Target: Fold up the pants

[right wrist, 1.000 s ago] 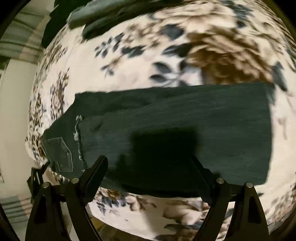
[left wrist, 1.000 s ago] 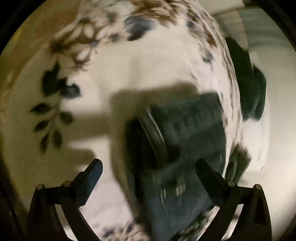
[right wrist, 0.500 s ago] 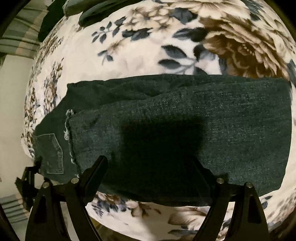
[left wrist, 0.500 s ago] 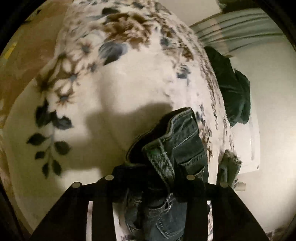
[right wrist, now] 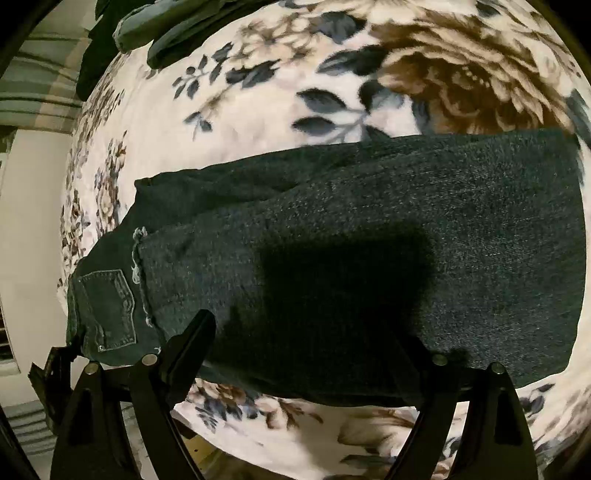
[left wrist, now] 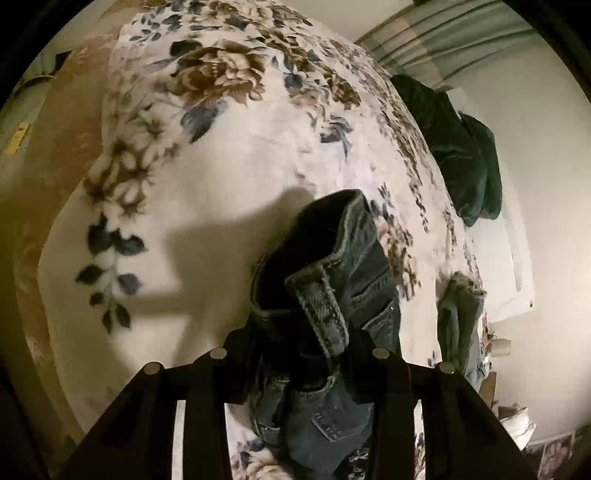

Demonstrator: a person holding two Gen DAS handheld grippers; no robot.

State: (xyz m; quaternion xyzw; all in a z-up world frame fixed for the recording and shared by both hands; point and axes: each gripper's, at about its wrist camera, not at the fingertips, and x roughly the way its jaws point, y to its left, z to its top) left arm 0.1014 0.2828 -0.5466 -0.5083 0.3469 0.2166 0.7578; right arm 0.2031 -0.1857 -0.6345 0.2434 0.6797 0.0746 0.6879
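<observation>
Dark blue jeans (right wrist: 369, 236) lie folded lengthwise across a floral blanket, waist and back pocket (right wrist: 107, 310) at the left. My right gripper (right wrist: 306, 336) is open, low over the jeans' near edge, fingers either side of the cloth. My left gripper (left wrist: 299, 354) is shut on the jeans' waistband (left wrist: 325, 295), holding it bunched and lifted above the blanket. The left gripper also shows at the lower left of the right wrist view (right wrist: 48, 373).
The floral blanket (left wrist: 229, 155) covers a bed. Dark green clothes (left wrist: 454, 151) lie at the bed's far edge, also seen in the right wrist view (right wrist: 166, 22). A lighter denim piece (left wrist: 458, 317) lies at the right edge. A pale wall and striped curtain stand beyond.
My left gripper went from open over the waist to shut on the waistband and lifted it. My right gripper moved closer over the jeans and stayed open.
</observation>
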